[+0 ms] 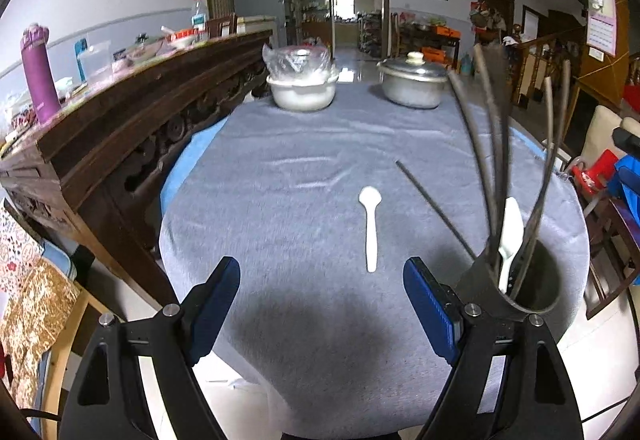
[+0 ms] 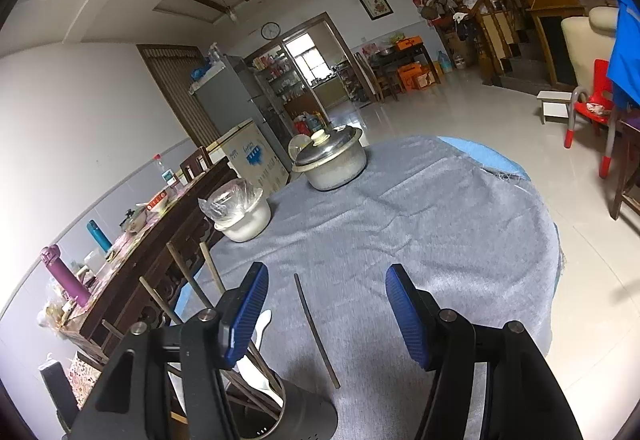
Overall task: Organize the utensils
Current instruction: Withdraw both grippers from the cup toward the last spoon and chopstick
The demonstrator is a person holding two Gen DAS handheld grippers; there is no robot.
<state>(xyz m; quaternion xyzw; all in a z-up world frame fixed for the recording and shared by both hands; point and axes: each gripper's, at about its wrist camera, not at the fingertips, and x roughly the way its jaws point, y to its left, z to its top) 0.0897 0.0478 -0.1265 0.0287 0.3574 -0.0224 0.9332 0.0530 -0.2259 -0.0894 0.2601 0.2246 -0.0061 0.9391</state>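
Observation:
A white plastic spoon (image 1: pixel 371 228) lies on the grey tablecloth (image 1: pixel 304 168), just ahead of my left gripper (image 1: pixel 322 280), which is open and empty. A dark chopstick (image 1: pixel 434 206) lies to its right, and also shows in the right wrist view (image 2: pixel 316 332) between the fingers of my right gripper (image 2: pixel 326 294), which is open, empty and above the cloth. A dark utensil holder (image 1: pixel 520 280) stands at the right, holding several chopsticks and a white spoon (image 1: pixel 510 236). The holder (image 2: pixel 296 416) sits low left in the right wrist view.
A white bowl covered in plastic (image 1: pixel 302 84) and a lidded metal pot (image 1: pixel 414 82) stand at the table's far end. A carved wooden sideboard (image 1: pixel 132 120) with bottles runs along the left. Chairs (image 2: pixel 592 108) stand on the tiled floor at the right.

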